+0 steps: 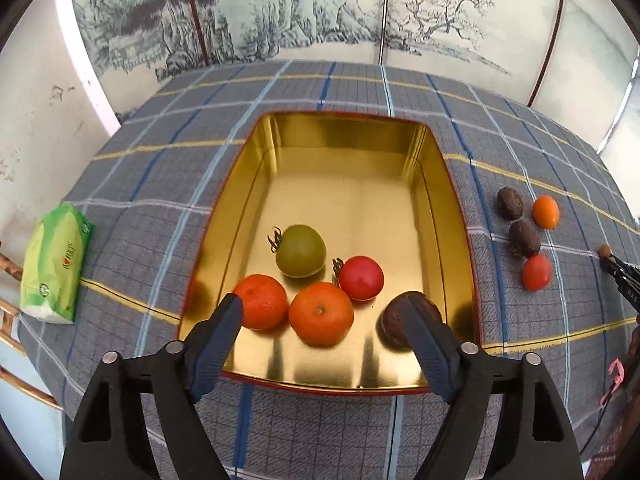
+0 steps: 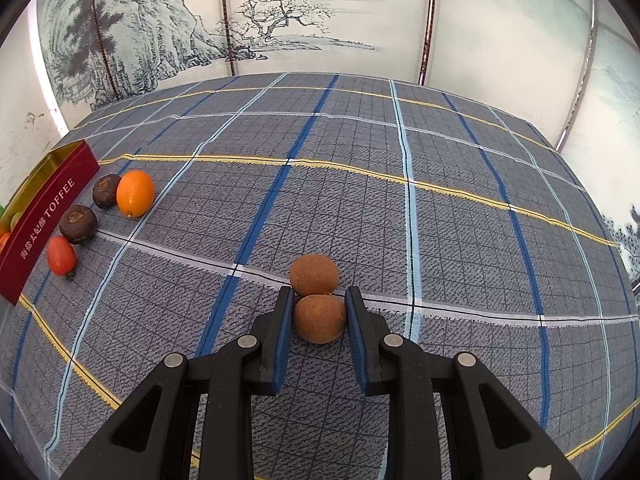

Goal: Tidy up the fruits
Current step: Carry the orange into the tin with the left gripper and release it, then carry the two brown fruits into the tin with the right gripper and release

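Observation:
A gold tin (image 1: 352, 132) holds a green tomato (image 1: 301, 251), a red tomato (image 1: 361, 278), two tangerines (image 1: 321, 313) and a dark brown fruit (image 1: 398, 316). My left gripper (image 1: 324, 320) is open and empty above the tin's near end. In the right wrist view my right gripper (image 2: 318, 314) is shut on a brown longan (image 2: 319, 319) on the cloth; a second longan (image 2: 314, 274) touches it just beyond. Two dark fruits (image 2: 78, 224), a kumquat (image 2: 135, 193) and a small red tomato (image 2: 61, 255) lie beside the tin's red wall (image 2: 48, 208).
A green tissue pack (image 1: 54, 264) lies left of the tin near the table's edge. The plaid cloth (image 2: 400, 200) covers the table. A painted screen (image 2: 280, 20) stands behind. The right gripper's tip (image 1: 616, 268) shows at the left wrist view's right edge.

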A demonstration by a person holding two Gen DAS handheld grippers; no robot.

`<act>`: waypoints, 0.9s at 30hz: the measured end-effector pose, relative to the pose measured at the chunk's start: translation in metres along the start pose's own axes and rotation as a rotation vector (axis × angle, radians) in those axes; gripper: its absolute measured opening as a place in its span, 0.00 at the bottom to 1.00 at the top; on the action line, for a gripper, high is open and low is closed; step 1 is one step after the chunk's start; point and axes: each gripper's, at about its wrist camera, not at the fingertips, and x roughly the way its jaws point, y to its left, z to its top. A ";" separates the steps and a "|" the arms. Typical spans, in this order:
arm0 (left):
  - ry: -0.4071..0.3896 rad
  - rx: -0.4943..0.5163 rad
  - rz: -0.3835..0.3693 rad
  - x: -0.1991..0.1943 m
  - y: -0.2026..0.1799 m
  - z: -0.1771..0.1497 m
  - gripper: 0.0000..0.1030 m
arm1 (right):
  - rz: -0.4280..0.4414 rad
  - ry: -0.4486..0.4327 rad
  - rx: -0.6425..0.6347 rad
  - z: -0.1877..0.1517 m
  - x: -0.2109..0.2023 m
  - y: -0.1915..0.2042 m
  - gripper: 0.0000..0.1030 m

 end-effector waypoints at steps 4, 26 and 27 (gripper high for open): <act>-0.023 0.010 0.003 -0.007 -0.001 -0.002 0.81 | -0.015 0.008 0.015 0.002 0.001 0.001 0.23; -0.082 -0.112 0.055 -0.032 0.044 -0.017 0.82 | 0.226 -0.104 -0.187 0.057 -0.046 0.158 0.23; -0.085 -0.120 0.063 -0.033 0.048 -0.018 0.82 | 0.253 -0.101 -0.205 0.059 -0.046 0.173 0.23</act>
